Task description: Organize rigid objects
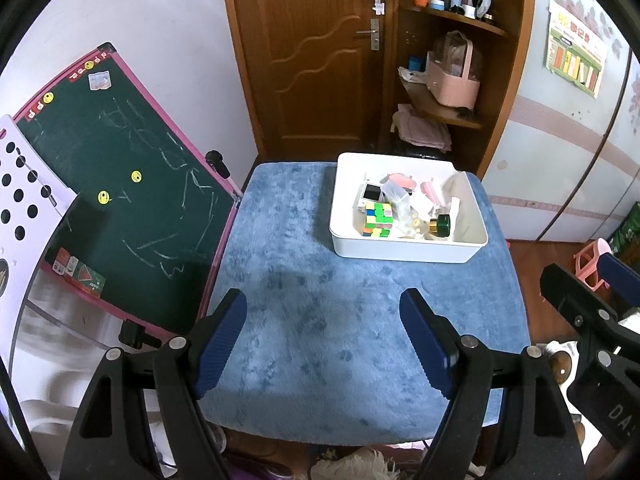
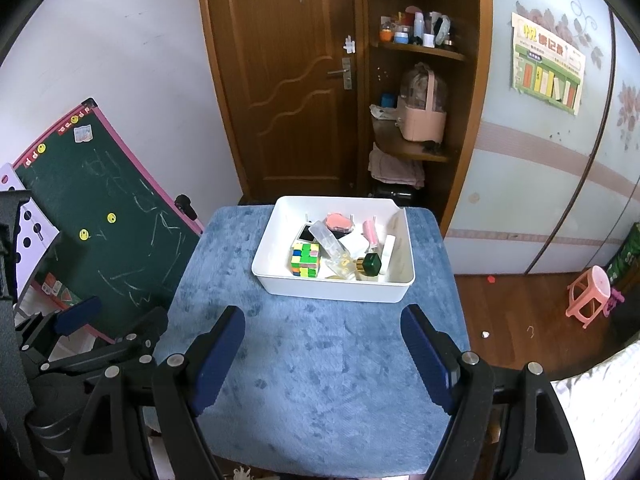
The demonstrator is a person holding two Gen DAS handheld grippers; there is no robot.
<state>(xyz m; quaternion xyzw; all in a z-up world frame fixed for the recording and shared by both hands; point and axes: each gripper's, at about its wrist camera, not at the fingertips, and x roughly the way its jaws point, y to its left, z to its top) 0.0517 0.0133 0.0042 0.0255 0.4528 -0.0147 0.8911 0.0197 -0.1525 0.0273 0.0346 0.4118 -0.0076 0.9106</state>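
Ahead of both empty, wide-open hand-held grippers, left (image 1: 324,344) and right (image 2: 323,354), a white bin (image 2: 320,294) on the blue bench (image 2: 304,380) holds a stiff, light puzzle cube (image 2: 305,261), probably best pinched across flat opposite faces.

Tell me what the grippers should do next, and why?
Probably nothing more than pull back. Both the left gripper and the right gripper are open and hold nothing, and the puzzle cube, green bottle and other small things already lie inside the white bin on the blue cloth.
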